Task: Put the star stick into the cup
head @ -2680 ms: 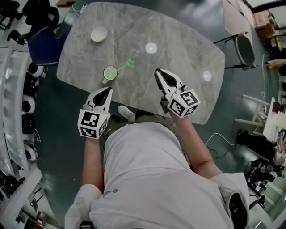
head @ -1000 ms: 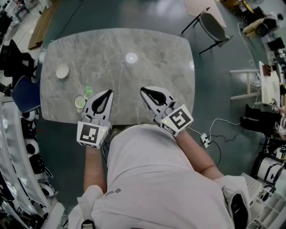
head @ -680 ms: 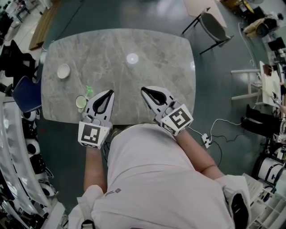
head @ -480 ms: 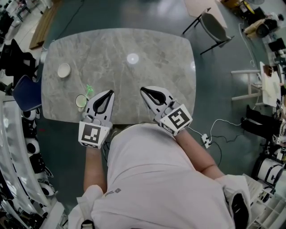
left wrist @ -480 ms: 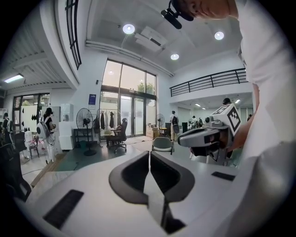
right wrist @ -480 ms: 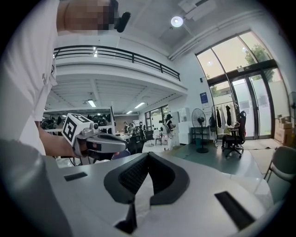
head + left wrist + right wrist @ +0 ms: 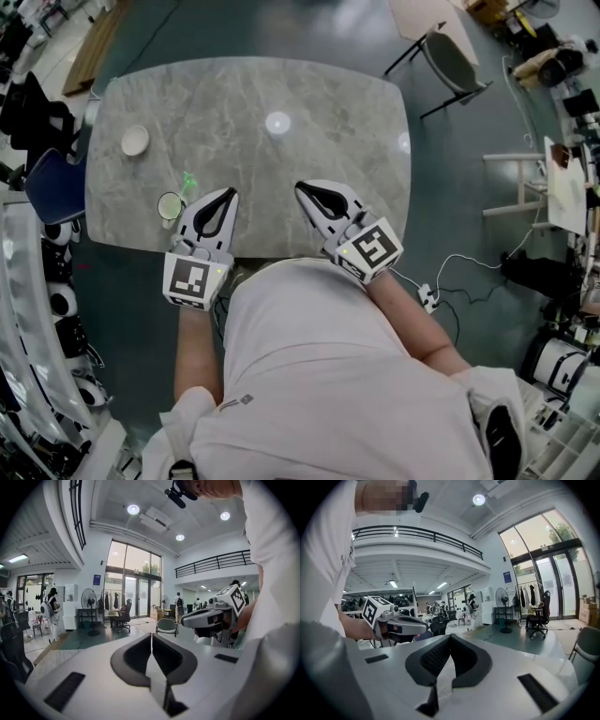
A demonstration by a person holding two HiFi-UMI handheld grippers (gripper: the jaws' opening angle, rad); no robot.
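Observation:
The pale green cup [image 7: 170, 205] stands near the front left edge of the marble table [image 7: 309, 141]. The green star stick [image 7: 187, 179] shows just beyond and right of the cup; whether its lower end sits inside the cup I cannot tell. My left gripper [image 7: 228, 192] hovers right of the cup, shut and empty. My right gripper [image 7: 302, 187] is over the table's front middle, also shut with nothing in it. In the left gripper view the jaws [image 7: 151, 637] meet and the right gripper [image 7: 211, 618] appears beyond. The right gripper view shows shut jaws [image 7: 449, 639] aimed at the room.
A small white bowl [image 7: 135, 141] sits at the table's far left. A blue chair [image 7: 52, 187] stands left of the table and a grey chair [image 7: 450, 61] beyond its far right corner. A white cable [image 7: 441, 281] lies on the floor to the right.
Since the earliest frame the view has swung, and the cup and stick now sit close to my left gripper. Over the last second both grippers have stayed shut and nearly still.

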